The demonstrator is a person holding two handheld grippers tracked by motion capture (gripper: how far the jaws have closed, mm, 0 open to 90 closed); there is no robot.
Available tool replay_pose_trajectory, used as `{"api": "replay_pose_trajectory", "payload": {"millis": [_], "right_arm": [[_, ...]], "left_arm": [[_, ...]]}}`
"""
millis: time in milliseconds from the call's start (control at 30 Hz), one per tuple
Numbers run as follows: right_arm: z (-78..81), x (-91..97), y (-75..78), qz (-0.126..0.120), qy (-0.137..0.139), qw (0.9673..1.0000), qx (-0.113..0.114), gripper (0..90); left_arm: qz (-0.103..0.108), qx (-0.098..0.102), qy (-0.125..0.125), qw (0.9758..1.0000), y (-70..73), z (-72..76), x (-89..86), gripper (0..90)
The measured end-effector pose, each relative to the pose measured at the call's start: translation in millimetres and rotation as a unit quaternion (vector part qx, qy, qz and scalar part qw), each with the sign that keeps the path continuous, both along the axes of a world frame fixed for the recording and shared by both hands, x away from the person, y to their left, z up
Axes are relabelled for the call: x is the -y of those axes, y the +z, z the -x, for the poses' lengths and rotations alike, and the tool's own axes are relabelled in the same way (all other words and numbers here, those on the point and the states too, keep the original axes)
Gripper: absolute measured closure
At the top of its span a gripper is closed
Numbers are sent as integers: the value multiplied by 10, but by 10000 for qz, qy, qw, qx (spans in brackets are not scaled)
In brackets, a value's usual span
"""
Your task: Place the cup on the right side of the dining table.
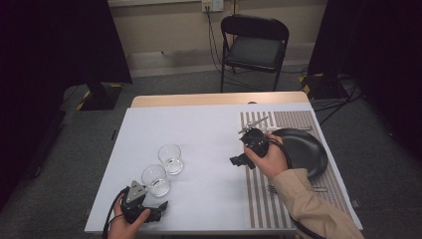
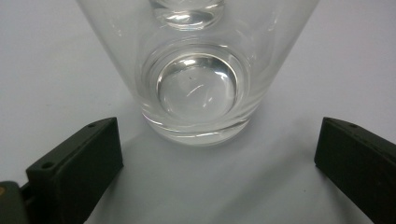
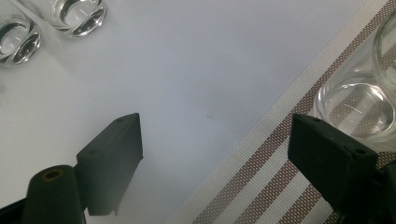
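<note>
- The near glass [image 2: 196, 70] stood upright on the white table [image 1: 209, 199] at its near left, just ahead of the left tongs [image 2: 219, 158], centred between their wide-spread jaws but not touched.
- A second glass [image 1: 170, 158] stood just beyond it, slightly right.
- The right tongs [image 3: 215, 158], also wide and empty, hovered by the striped mat [image 3: 261, 172], beside a third glass [image 3: 359, 98] and near the black plate [image 1: 306, 149].
- The left hand was plainly nearer.

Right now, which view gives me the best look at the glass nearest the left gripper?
The left gripper view: the near glass stands upright, close ahead of the open jaws, thick base clear. The high view shows it small, just beyond the left gripper, beside a second glass. The right gripper view catches it cropped at the corner.
</note>
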State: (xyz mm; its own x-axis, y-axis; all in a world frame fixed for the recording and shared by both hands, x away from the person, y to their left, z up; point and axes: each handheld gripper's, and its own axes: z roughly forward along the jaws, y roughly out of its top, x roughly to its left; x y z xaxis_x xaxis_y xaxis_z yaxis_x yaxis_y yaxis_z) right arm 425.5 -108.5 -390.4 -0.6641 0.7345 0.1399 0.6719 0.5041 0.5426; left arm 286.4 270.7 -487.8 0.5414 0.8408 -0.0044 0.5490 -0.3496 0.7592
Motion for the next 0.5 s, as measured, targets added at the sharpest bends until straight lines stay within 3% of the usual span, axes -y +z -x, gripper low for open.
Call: {"api": "replay_pose_trajectory", "payload": {"millis": [500], "right_arm": [[95,-20,-84,-2,113,9999,-24,174]], "left_arm": [[0,2,1,10000,0,0,0,0]]}}
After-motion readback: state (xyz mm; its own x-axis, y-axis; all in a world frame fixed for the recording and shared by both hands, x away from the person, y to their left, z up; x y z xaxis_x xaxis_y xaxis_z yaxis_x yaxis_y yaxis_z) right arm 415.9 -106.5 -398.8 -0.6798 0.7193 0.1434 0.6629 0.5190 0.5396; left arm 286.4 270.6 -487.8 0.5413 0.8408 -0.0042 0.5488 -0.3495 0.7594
